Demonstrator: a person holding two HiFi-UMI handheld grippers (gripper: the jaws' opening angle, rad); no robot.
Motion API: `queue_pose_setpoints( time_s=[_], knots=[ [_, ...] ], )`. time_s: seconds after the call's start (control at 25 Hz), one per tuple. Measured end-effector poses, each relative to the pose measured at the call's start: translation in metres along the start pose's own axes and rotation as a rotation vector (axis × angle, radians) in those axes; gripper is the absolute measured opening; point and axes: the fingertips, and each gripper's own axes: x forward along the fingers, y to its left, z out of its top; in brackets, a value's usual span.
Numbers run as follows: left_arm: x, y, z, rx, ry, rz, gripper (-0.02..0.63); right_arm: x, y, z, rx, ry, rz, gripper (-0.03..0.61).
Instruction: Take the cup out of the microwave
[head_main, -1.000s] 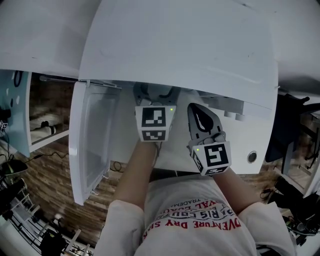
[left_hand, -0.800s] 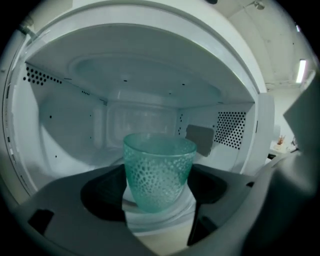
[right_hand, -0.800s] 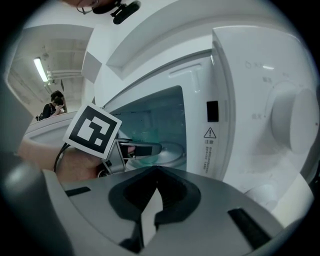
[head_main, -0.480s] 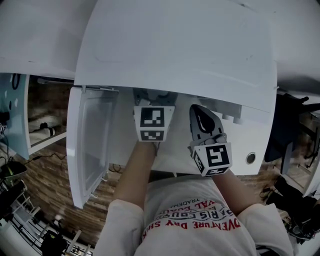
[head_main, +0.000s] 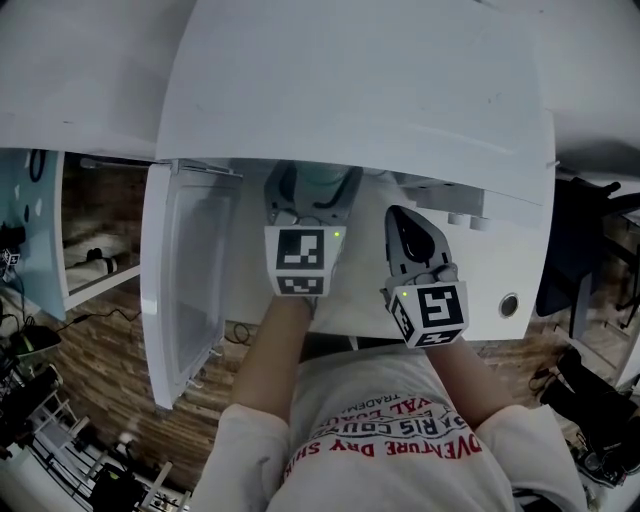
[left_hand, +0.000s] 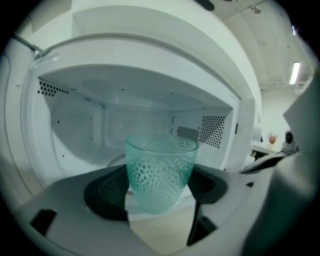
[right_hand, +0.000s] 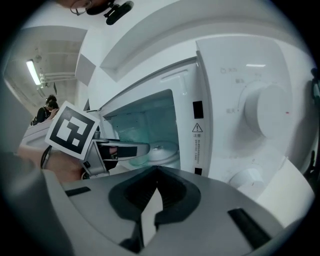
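A teal dimpled glass cup (left_hand: 159, 172) stands upright between the dark pads of my left gripper (left_hand: 160, 196), which is shut on it at the mouth of the white microwave (left_hand: 150, 65). In the head view the cup (head_main: 322, 184) shows just below the microwave's top edge, ahead of the left gripper's marker cube (head_main: 300, 260). My right gripper (head_main: 408, 226) hangs beside it, in front of the control panel, shut and holding nothing. In the right gripper view its jaws (right_hand: 156, 174) meet, and the cup (right_hand: 134, 136) sits left of them inside the opening.
The microwave door (head_main: 185, 280) stands swung open to the left. A glass turntable (right_hand: 163, 150) lies inside the cavity. Knobs (right_hand: 265, 107) sit on the panel to the right. Brick-patterned floor and cluttered racks (head_main: 60, 440) lie below left.
My left gripper has drawn back toward me with the cup, so the cup now shows past the microwave's top edge. The right gripper has barely moved.
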Motion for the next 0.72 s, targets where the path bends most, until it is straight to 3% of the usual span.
queue_pose_setpoints(
  time_s=[0.36, 0.56, 0.72],
  knots=[
    [-0.051, -0.015, 0.003, 0.003, -0.028, -0.016, 0.363, -0.030, 0.014, 0.000, 0.012, -0.028, -0.037, 0.011],
    [-0.088, -0.024, 0.013, -0.070, -0.057, -0.045, 0.364, -0.048, 0.027, 0.012, 0.013, -0.066, -0.059, 0.011],
    [-0.117, -0.031, 0.023, -0.053, -0.074, -0.057, 0.364, -0.064, 0.037, 0.020, 0.015, -0.097, -0.073, 0.011]
  ],
)
